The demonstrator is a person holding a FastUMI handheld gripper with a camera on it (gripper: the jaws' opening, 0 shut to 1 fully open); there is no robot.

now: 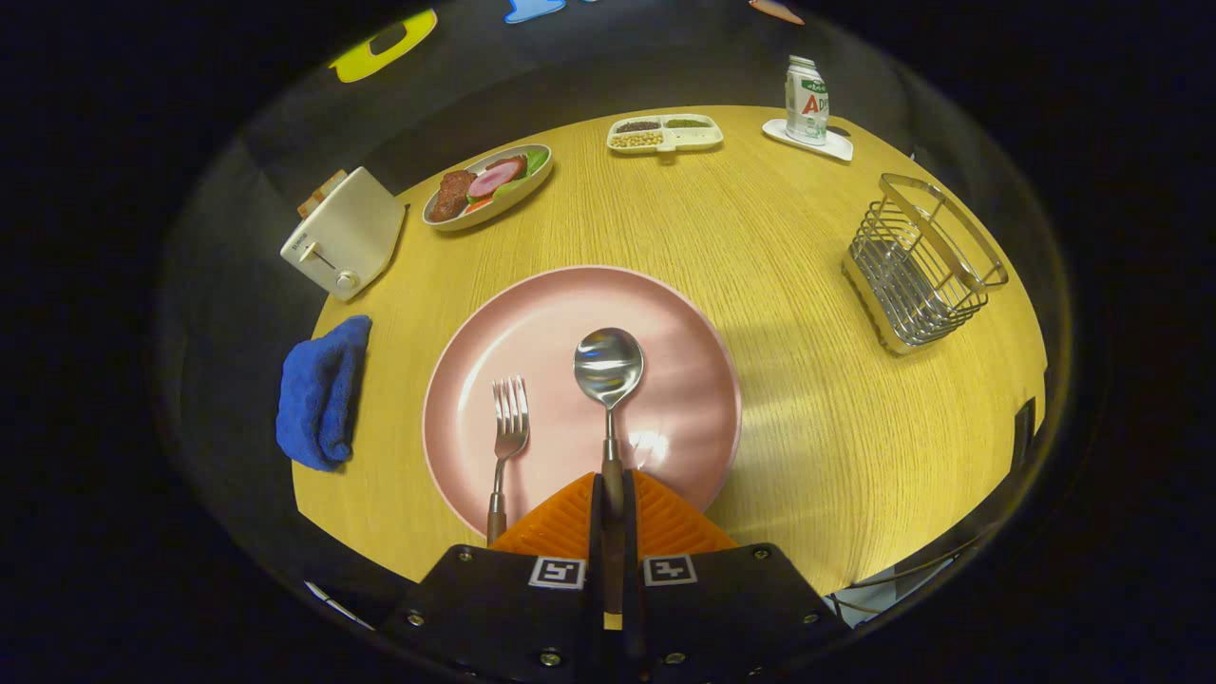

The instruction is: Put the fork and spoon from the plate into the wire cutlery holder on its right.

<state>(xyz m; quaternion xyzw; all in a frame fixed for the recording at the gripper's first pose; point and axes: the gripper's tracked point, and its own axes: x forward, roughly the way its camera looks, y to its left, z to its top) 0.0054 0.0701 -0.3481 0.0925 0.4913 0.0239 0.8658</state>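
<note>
Gripper view, gripper [613, 489] fingers closed tight on spoon [608, 380] handle, spoon bowl lying on pink plate [684, 323], fork [507, 446] just left of it on plate, wire holder [920, 266] well right on wooden table [807, 418]

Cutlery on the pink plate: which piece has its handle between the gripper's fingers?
The spoon: the gripper is shut on its handle. The fork lies free, left of the fingers.

The claw [613, 494] hides the spoon's [608, 366] handle end and the pink plate's [532, 332] near rim.
</note>
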